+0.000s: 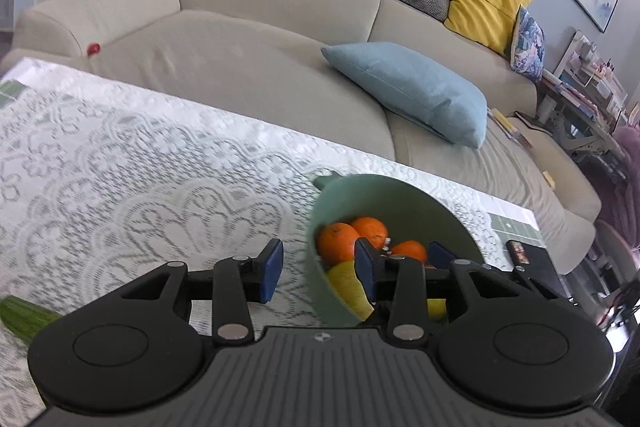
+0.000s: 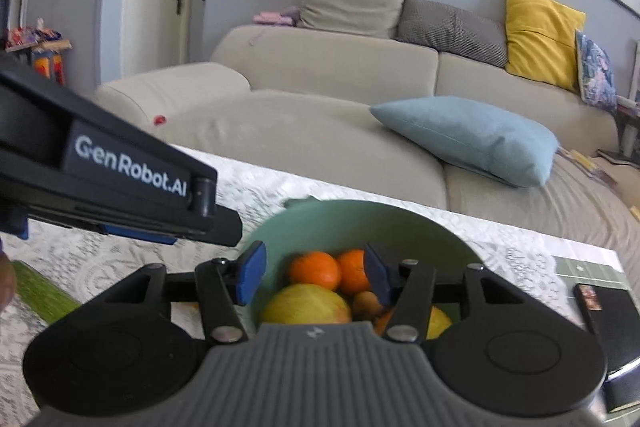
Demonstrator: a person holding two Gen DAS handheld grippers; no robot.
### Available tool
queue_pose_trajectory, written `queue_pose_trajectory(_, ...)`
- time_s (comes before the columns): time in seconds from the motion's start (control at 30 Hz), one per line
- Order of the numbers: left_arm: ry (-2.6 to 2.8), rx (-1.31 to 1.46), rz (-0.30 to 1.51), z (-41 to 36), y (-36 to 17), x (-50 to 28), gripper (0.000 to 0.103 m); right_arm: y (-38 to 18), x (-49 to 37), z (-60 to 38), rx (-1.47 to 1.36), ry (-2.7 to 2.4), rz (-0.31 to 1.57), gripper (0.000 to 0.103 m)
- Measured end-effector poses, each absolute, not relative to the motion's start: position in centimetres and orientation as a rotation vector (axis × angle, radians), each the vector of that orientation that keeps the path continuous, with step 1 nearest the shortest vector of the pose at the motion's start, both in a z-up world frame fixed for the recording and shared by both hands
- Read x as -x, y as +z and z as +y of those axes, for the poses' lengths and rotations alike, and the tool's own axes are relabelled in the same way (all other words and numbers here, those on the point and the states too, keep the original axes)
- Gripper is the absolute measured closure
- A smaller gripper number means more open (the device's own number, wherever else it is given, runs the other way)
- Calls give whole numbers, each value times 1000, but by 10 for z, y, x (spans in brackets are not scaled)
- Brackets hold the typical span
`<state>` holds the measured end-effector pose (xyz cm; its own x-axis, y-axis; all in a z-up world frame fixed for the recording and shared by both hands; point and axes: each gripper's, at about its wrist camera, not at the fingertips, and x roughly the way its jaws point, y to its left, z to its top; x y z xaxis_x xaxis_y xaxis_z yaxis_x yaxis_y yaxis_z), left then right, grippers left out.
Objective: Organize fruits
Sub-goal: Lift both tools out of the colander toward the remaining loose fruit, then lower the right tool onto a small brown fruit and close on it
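Note:
A pale green bowl (image 1: 396,195) (image 2: 352,223) stands on the lace-covered table. It holds three oranges (image 1: 338,247) (image 2: 314,269), a large yellow fruit (image 2: 306,303) (image 1: 348,283), a small brown fruit (image 2: 366,303) and a lemon (image 2: 438,321). My left gripper (image 1: 319,269) is open and straddles the bowl's left wall, with its right pad over the fruit. My right gripper (image 2: 314,275) is open above the bowl, with an orange showing between its pads but nothing gripped. The left gripper's black housing (image 2: 120,175) crosses the right wrist view at left.
A green vegetable (image 1: 24,315) (image 2: 40,291) lies on the table at near left. A black flat object (image 1: 532,263) (image 2: 608,311) lies right of the bowl. Past the table's far edge stands a beige sofa (image 1: 240,79) with a blue cushion (image 1: 412,91) (image 2: 468,139).

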<state>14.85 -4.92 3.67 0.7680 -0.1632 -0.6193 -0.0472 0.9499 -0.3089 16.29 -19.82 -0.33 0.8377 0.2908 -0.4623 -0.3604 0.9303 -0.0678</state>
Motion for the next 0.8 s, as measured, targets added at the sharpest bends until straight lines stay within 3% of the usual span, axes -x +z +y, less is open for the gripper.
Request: queue_pose_trajectory(0.8,-20,189,725,28,12,-129,59,-26,-140,-138,129,539,455,48)
